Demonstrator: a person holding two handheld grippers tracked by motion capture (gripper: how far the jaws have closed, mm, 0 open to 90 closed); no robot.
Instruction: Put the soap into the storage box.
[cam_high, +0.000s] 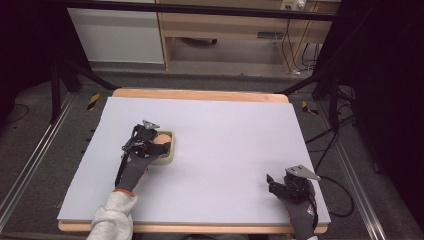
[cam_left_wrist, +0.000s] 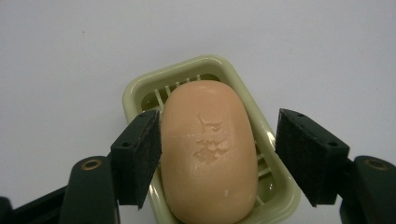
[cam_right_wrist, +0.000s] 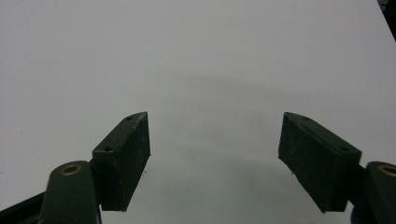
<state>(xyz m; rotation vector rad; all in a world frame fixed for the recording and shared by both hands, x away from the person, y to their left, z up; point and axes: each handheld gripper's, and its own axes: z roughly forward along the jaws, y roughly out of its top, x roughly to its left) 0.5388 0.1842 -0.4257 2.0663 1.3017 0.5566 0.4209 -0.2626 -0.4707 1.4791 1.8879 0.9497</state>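
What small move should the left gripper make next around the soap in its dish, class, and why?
Probably open a little wider and lift straight away. The peach soap already lies in the pale green dish. The left gripper straddles it: one pad sits at the soap's side and the other stands clear, so nothing is clamped. The right gripper rests open on the white table.

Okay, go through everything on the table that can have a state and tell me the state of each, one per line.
Soap: lying in the dish, not lifted.
Soap dish: upright on the table, holding the soap.
Left gripper: fingers open around the soap, one finger at its side, a gap at the other.
Right gripper: fingers open, nothing between them, over bare table.
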